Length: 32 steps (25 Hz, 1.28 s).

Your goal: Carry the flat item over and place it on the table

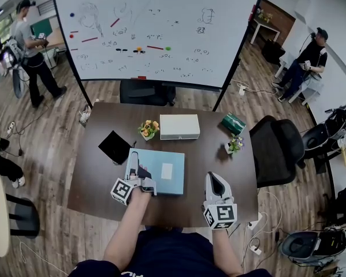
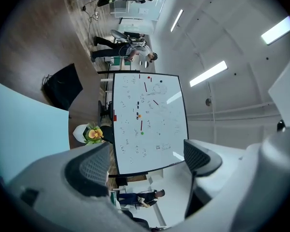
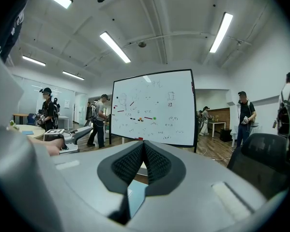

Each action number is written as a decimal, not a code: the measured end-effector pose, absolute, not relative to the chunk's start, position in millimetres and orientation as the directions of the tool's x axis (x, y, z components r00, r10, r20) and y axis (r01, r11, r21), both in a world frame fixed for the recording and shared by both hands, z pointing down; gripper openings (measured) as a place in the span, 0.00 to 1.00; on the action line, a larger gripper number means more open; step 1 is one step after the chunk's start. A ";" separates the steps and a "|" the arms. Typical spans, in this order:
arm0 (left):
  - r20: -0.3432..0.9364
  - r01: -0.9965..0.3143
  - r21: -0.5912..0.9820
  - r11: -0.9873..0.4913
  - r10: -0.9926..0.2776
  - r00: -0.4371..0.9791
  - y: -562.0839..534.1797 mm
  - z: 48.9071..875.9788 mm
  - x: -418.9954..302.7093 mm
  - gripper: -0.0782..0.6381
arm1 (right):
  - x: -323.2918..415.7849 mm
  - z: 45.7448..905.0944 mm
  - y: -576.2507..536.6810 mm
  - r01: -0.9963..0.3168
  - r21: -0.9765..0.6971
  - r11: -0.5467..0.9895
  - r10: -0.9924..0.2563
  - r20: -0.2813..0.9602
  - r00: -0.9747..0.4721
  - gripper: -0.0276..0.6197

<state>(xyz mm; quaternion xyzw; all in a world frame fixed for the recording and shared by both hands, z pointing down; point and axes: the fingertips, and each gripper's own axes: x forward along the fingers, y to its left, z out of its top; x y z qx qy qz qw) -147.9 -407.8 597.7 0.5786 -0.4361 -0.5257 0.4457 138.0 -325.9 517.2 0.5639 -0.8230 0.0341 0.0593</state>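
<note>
Flat item [image 1: 163, 171] on table [image 1: 92, 180], per head view; gripper views show left gripper [image 2: 145, 161] apart, right gripper [image 3: 143, 164] together, both empty.

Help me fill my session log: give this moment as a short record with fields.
flat item: light blue flat item, lying on the table toward the person's side
left tongs: open, nothing between the jaws, at the item's left edge
right tongs: shut, empty, right of the item
also on table: white box, black square, flower pot, green box
</note>
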 end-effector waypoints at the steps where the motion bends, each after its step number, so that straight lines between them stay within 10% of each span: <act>1: -0.222 -0.039 0.973 -0.225 -0.973 0.069 -407.9 596.6 -147.7 0.76 | 138.2 517.1 -325.8 -0.932 0.010 0.361 -0.924 0.135 -0.357 0.06; 9: -0.132 -0.472 0.853 -0.222 -0.968 0.215 -408.1 589.7 -134.9 0.77 | 137.1 516.7 -325.7 -0.933 0.009 0.360 -0.925 0.137 -0.355 0.06; 15: -0.001 -0.890 0.327 -0.319 -0.941 0.338 -404.1 568.1 -104.3 0.79 | 136.3 518.0 -328.1 -0.933 0.005 0.359 -0.925 0.138 -0.355 0.06; 20: 0.017 -0.916 -0.020 -0.400 -0.917 0.400 -393.2 539.7 -78.4 0.80 | 134.2 520.0 -331.8 -0.932 0.003 0.363 -0.923 0.139 -0.359 0.06; 32: 0.001 -0.883 -0.062 -0.465 -0.885 0.466 -383.9 527.2 -65.1 0.79 | 131.2 519.6 -340.9 -0.930 -0.002 0.367 -0.922 0.132 -0.364 0.06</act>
